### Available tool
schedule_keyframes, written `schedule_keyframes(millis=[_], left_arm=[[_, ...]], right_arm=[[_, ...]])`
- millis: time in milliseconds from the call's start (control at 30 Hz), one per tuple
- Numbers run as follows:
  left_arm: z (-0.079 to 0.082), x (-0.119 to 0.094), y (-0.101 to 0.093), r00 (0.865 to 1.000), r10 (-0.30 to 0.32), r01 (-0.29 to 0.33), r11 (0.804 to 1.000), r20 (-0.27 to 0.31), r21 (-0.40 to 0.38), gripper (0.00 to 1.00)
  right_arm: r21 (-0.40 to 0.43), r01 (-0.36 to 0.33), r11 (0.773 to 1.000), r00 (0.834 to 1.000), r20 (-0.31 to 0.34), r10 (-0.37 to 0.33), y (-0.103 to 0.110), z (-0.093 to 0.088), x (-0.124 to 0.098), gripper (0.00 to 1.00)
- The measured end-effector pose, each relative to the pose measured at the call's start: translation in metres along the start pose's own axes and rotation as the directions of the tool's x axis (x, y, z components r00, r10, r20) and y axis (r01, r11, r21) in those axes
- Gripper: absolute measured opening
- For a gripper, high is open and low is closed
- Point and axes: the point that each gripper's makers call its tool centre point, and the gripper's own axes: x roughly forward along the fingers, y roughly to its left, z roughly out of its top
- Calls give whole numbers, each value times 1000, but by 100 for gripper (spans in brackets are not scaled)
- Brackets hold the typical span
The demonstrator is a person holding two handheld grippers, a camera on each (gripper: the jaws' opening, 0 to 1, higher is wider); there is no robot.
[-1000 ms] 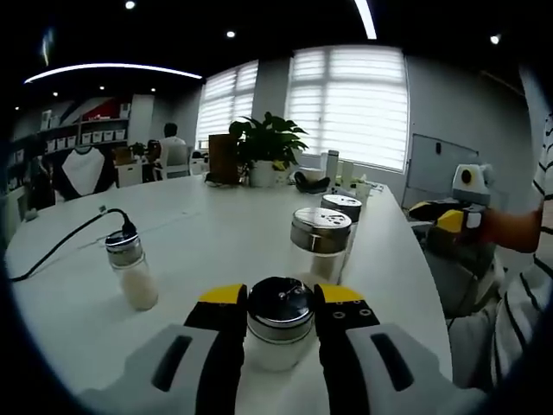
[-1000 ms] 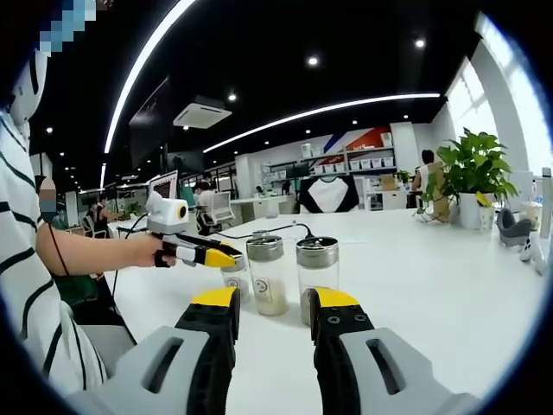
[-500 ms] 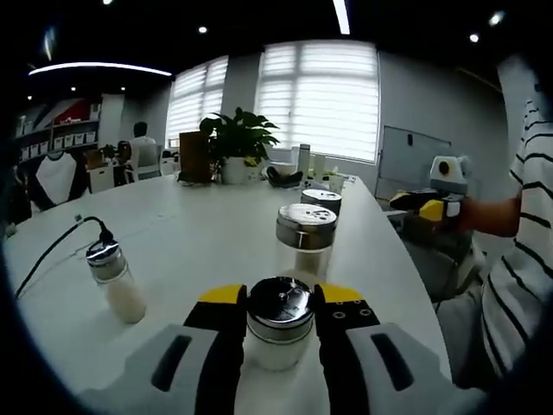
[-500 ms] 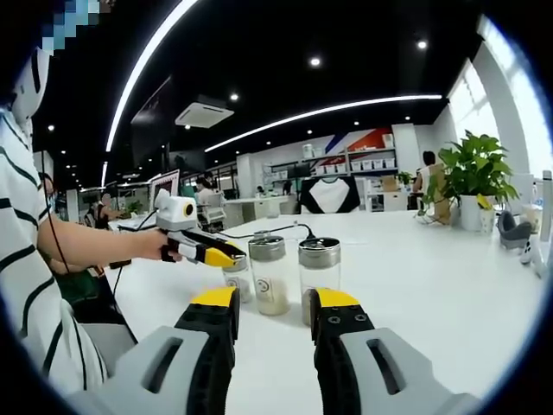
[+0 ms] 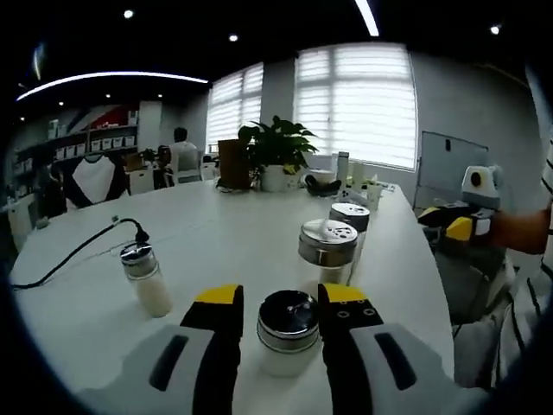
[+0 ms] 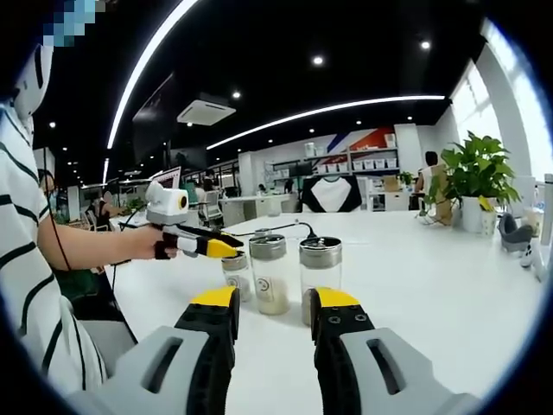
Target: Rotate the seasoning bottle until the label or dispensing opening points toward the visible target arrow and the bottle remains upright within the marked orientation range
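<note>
Seasoning bottle (image 5: 288, 333) stands upright between the left gripper (image 5: 281, 298)'s wide jaws, gaps either side. Two jars (image 5: 328, 251) crowd at 1 o'clock, near the desk (image 5: 207, 233) edge; open room at 10. Right gripper (image 6: 268, 303) jaws part, empty.

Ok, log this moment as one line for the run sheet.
left gripper: open, astride nearest seasoning bottle | right gripper: open, empty | bottle: upright on white table | target arrow: not visible
</note>
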Motion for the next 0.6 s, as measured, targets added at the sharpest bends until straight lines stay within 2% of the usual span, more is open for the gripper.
schedule_keyframes(millis=[100, 200, 333, 400, 600], left_arm=[[-7, 0, -6, 1000, -10, 10, 1000, -14, -7, 38], [-14, 2, -5, 999, 15, -12, 998, -46, 67, 39], [-15, 1, -2, 998, 23, -17, 995, -54, 93, 32], [-14, 1, -2, 999, 12, -8, 997, -51, 74, 32], [-14, 0, -4, 998, -9, 14, 995, -56, 99, 32]], right_arm=[[2, 1, 1000, 1000, 4, -1, -1, 1, 0, 31], [-1, 2, 1000, 1000, 3, -2, -2, 1, 0, 31], [1, 3, 1000, 1000, 2, -3, 0, 1, 1, 31], [-1, 2, 1000, 1000, 0, -2, 0, 0, 0, 31], [0, 5, 1000, 1000, 1, -5, 0, 0, 0, 31]])
